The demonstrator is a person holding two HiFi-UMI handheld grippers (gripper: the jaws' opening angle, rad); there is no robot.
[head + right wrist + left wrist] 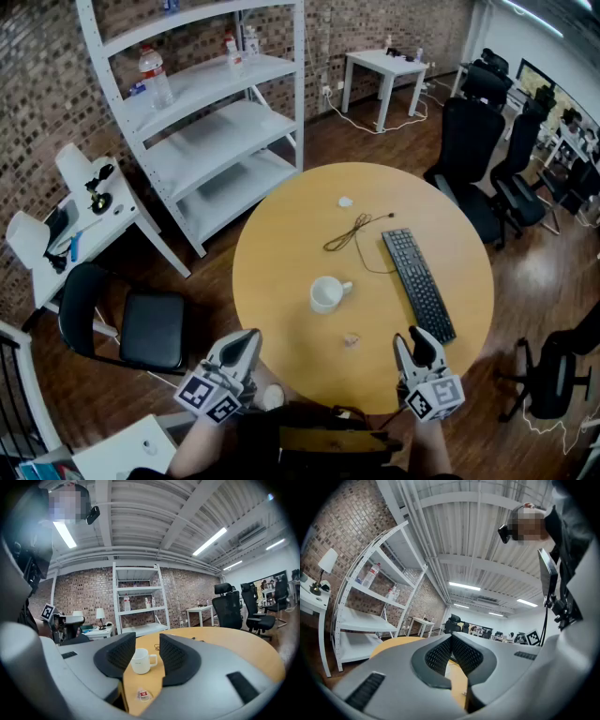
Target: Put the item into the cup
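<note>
A white cup (327, 293) stands near the middle of the round wooden table (281, 234), its handle to the right. A small wrapped item (352, 340) with a red label lies flat in front of it, closer to me. My right gripper (413, 337) hovers at the table's near edge, right of the item, open and empty. In the right gripper view the cup (142, 661) shows between the jaws and the item (144, 695) lies below it. My left gripper (249, 337) sits at the near left edge, its pads (440, 656) meeting with nothing between them.
A black keyboard (419, 281) lies on the table's right side, with a thin cable (352, 232) and a small white object (345, 201) beyond the cup. A white shelf unit (211, 122) stands behind, a black chair (141, 328) to the left, and office chairs (469, 150) to the right.
</note>
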